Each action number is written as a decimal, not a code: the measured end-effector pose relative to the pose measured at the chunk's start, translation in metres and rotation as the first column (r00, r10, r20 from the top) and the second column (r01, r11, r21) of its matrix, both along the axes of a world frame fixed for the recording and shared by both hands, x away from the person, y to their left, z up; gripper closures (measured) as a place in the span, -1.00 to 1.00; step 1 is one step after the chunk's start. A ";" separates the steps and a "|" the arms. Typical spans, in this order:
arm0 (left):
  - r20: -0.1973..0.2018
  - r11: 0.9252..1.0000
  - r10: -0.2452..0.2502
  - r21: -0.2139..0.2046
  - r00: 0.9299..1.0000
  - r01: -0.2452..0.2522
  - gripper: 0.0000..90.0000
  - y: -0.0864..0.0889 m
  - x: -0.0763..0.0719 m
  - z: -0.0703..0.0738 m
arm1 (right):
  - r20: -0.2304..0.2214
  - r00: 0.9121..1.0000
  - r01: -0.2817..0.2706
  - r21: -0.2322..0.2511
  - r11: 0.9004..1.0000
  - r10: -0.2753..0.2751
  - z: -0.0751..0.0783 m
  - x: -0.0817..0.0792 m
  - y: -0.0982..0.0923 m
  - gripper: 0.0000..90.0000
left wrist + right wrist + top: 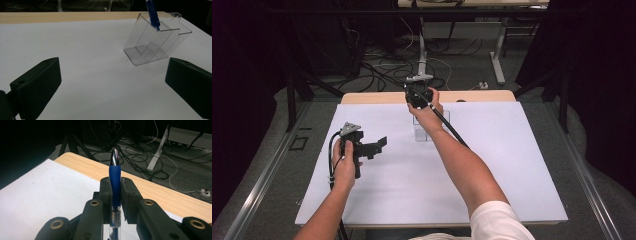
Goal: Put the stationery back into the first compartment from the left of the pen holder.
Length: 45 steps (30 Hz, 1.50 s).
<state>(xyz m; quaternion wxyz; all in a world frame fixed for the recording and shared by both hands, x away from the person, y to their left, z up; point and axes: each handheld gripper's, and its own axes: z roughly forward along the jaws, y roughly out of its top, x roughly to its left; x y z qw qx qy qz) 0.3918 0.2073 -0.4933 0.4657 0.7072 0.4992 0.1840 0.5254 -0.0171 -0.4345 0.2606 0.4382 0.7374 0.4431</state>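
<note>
Pen [114, 182], blue-gripped, clamped in right hand-held gripper [115, 200]; barrel print unreadable.

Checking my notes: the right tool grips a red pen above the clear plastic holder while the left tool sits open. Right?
Not quite: the pen is blue, as the right gripper view shows. The right tool does grip it above the clear plastic holder, and the left tool is open.

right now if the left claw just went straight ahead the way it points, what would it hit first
Probably the clear holder: it stands ahead of the open left claw, a little right of centre, with bare white sheet between. Depth is unclear, so it might pass just beside it.
</note>
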 end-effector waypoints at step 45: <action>-0.001 1.000 0.010 0.017 1.000 -0.010 -1.00 0.001 0.000 -0.001 | -0.003 0.997 -0.073 0.025 0.997 0.073 0.013 -0.060 -0.058 -0.71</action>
